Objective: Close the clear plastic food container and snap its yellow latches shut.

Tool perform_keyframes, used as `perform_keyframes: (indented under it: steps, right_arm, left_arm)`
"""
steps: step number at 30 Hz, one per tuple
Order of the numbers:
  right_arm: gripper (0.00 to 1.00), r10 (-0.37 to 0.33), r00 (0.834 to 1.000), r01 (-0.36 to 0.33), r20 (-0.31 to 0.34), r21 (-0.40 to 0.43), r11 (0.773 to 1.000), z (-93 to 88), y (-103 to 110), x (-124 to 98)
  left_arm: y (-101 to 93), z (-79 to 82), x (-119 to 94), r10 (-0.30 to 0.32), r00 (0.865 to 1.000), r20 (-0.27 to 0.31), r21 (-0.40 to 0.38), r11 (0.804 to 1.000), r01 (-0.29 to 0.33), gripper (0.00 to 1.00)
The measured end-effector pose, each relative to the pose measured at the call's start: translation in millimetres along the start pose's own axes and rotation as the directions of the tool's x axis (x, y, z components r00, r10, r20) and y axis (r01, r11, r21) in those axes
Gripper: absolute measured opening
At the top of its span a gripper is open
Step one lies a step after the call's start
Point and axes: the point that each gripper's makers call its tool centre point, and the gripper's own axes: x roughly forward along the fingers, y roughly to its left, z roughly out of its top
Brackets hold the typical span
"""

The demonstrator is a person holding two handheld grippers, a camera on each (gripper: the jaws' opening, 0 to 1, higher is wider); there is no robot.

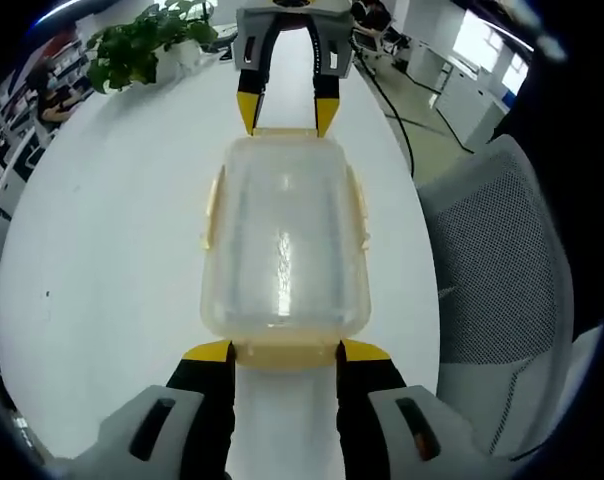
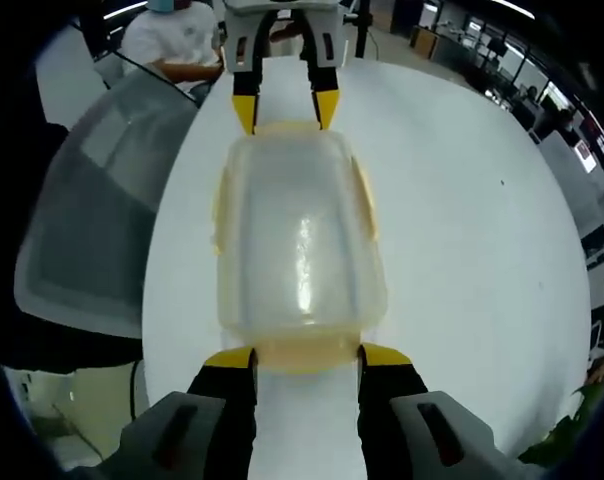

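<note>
table: white, oval (image 1: 112, 260) | chair: grey mesh (image 1: 502, 250) | plant: potted, far end (image 1: 147, 45) | office desks behind (image 1: 452, 80)

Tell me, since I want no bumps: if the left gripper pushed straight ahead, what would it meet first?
The left gripper would meet the container's near yellow latch, already between its open jaws and seemingly touching. The right gripper sits at the container's far end.

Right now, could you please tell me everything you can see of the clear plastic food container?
The clear plastic food container is a rounded rectangle of cloudy, see-through plastic with its lid on and pale yellow latches along all four sides. It sits flat on the white table. The left hand-held gripper and right hand-held gripper meet its opposite short ends, open jaws flanking the end latches.
</note>
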Motion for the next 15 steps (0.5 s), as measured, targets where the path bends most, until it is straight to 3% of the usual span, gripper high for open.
perform_keyframes:
  steps: [15]
  right_arm:
    - [0.38,-0.006,1.0,0.006,-0.002,0.005,1.0,-11.2,2.3,-0.7]
  left_arm:
    - [-2.8,7.6,8.0,-0.003,1.0,0.005,0.003,1.0,0.003,0.38]
